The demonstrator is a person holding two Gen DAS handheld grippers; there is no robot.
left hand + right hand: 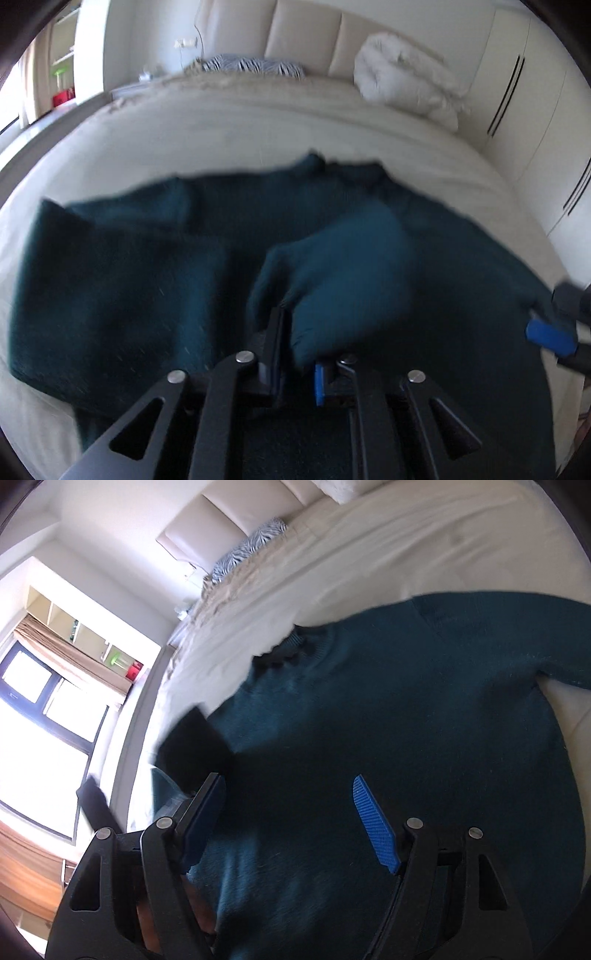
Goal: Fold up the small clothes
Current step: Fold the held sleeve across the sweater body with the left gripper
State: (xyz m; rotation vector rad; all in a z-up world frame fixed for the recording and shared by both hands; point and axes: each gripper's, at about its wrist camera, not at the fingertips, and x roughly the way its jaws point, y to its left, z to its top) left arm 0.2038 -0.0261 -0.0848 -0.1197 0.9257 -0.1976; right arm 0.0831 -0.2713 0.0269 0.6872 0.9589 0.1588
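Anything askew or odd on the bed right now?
Nothing damaged. The teal sweater lies mid-fold on the bed; the left gripper pinches a bunched fold, the right gripper is open above it.

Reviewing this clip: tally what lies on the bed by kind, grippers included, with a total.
Teal sweaters: 1, the teal sweater spread on the bed.
Zebra-print pillows: 1, the zebra-print pillow by the headboard.
White duvets: 1, the bundled white duvet.
Grippers: 2, the left gripper clamped on a sweater fold, and the right gripper open above the sweater.
Total: 5
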